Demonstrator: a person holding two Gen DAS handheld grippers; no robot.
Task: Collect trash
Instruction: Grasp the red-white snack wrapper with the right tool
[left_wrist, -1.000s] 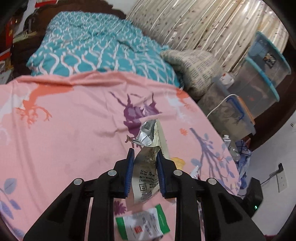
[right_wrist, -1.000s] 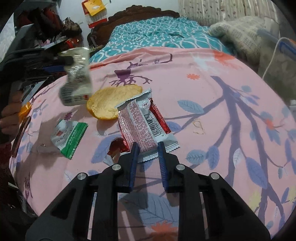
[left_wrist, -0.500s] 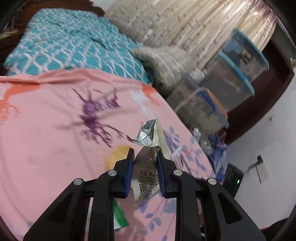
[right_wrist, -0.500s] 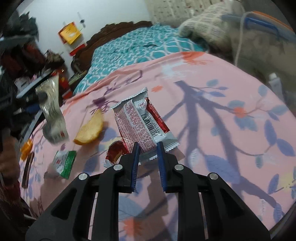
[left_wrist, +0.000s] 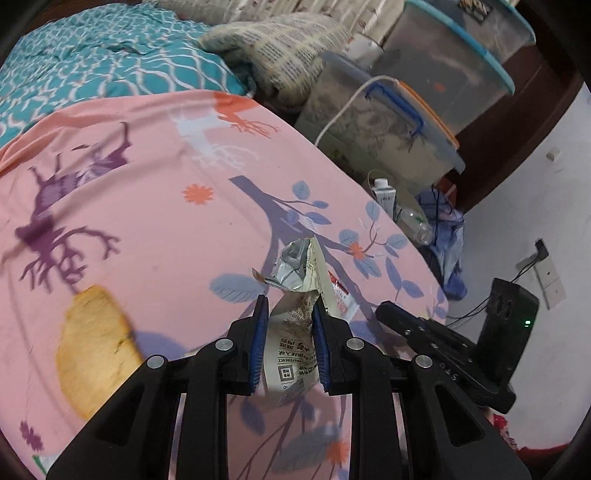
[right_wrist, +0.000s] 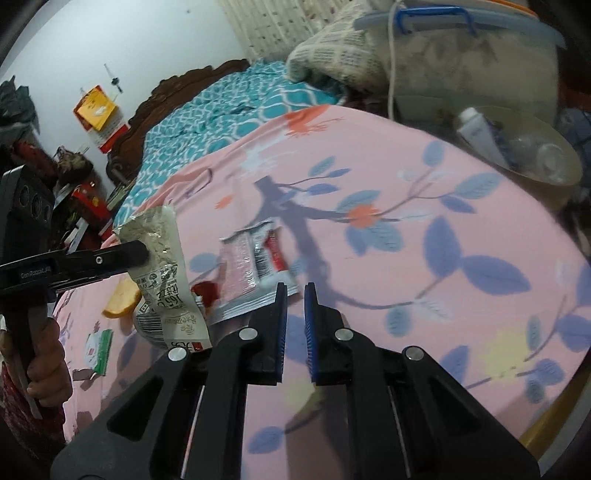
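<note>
On the pink bedsheet (right_wrist: 424, 229), only my right view shows the green packet (right_wrist: 99, 350). My left hand-held gripper (left_wrist: 290, 325) pinches a crumpled wrapper (left_wrist: 295, 332). My right hand-held gripper (right_wrist: 294, 295), jaws just closing to nearly together with nothing between, sits just before the red-and-white wrapper (right_wrist: 255, 269).

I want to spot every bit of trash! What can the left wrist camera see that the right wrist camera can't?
Only the left wrist view shows the dark doorway beyond the storage boxes. Only the right wrist view shows the green and white packet, the carved headboard and the person's hand. Both show the crumpled wrapper held in the left hand-held gripper, the yellow chip and the pink sheet.
</note>
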